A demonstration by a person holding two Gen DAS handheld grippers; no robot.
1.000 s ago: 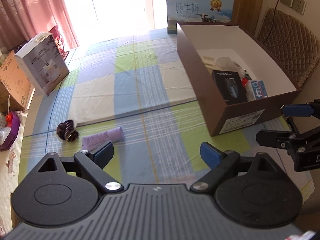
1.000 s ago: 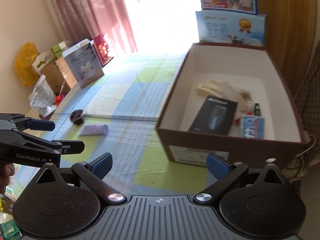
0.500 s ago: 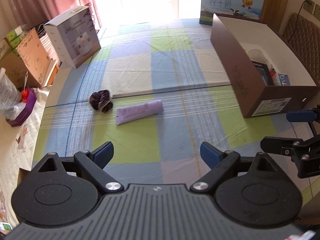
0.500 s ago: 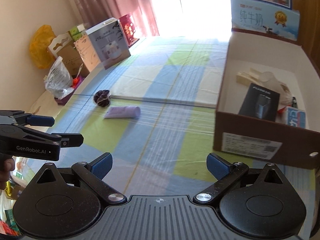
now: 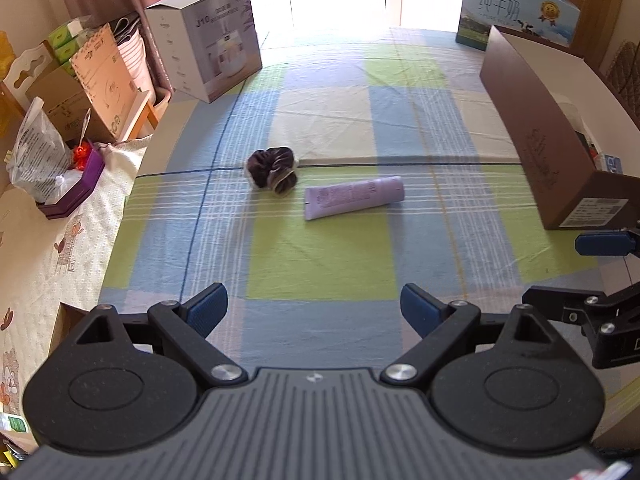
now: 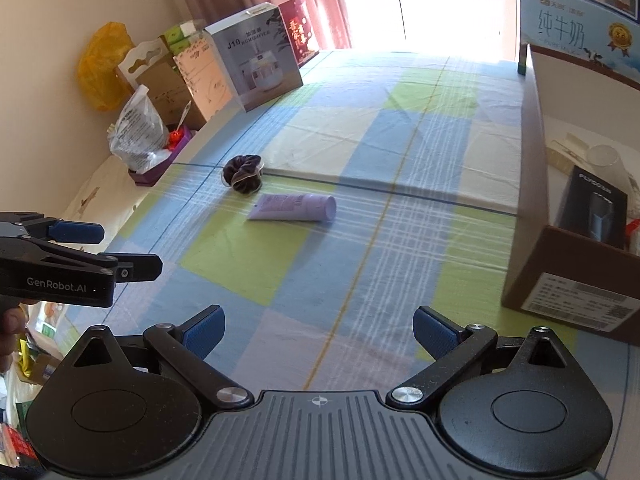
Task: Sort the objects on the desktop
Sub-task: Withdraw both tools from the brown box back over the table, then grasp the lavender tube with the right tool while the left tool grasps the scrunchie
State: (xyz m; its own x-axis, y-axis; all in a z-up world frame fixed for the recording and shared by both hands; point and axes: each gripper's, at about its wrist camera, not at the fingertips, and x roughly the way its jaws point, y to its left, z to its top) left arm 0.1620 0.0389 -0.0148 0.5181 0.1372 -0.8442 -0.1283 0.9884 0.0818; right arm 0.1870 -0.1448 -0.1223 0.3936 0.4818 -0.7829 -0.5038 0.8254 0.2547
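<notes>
Through the left wrist view I have the left gripper [image 5: 314,306] with its jaws spread wide and nothing between the blue pads; only the checked cloth of the worktop [image 5: 320,264] shows in the gap. Straight ahead at about twelve o'clock lies the lilac tube [image 5: 353,197], flat on its side, crimped end toward nine o'clock and cap end toward three. Just beside it, at roughly eleven o'clock, sits the dark scrunchie [image 5: 273,171], near the tube's crimped end but not touching it as far as I can tell. Both lie well clear of my pads.

At two o'clock stands the brown cardboard box [image 5: 536,132], open at the top, with a shipping label on its near end. The right gripper [image 5: 596,272] pokes in at three o'clock from the frame edge.

From the right wrist view, the right gripper's jaws are also spread, empty, with bare cloth between them. The tube is at eleven o'clock here, the scrunchie just beyond it. The box is at two o'clock, and inside it I can make out a black carton [image 6: 596,208] leaning among paler items I cannot identify. The left gripper enters at nine o'clock, a bit of the person's hand [image 6: 12,320] below it.

A white humidifier box [image 6: 256,60] stands at the worktop's far edge, around eleven o'clock.
</notes>
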